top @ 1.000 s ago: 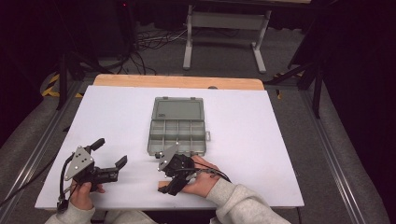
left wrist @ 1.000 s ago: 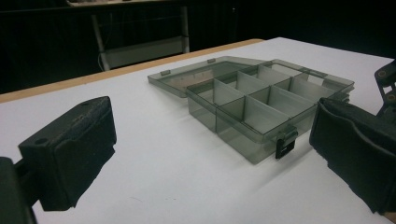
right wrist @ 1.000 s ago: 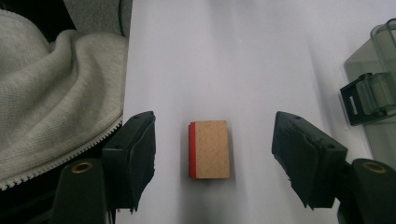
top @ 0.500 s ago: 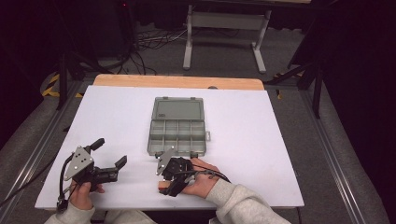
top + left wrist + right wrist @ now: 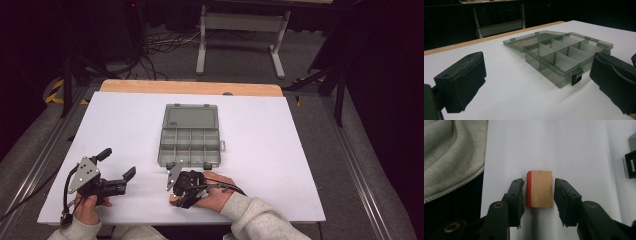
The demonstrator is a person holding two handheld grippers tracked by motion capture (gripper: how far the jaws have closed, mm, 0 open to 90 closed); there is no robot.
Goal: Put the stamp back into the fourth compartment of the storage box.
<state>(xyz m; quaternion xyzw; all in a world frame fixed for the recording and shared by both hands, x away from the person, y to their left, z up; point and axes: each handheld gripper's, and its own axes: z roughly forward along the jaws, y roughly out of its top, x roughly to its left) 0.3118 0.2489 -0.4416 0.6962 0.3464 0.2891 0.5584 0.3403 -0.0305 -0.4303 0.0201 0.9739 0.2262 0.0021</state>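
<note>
your right gripper (image 5: 539, 195) has just been closing around the wooden block (image 5: 539, 189), which lies on the white worktop (image 5: 300, 150) near its front edge; the left jaw touches its red side, while a thin gap remains at the other. your left gripper (image 5: 536, 85) stands wide, empty, facing the open compartment box (image 5: 564, 53).

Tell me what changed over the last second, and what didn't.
The right gripper, low over the table's near edge, has just been closing its jaws around the wooden block with a red side. The left jaw looks against the red side, while a thin gap remains at the right jaw, so the grip looks not quite made. The left gripper stayed open and in place. The open compartment box did not move.
</note>
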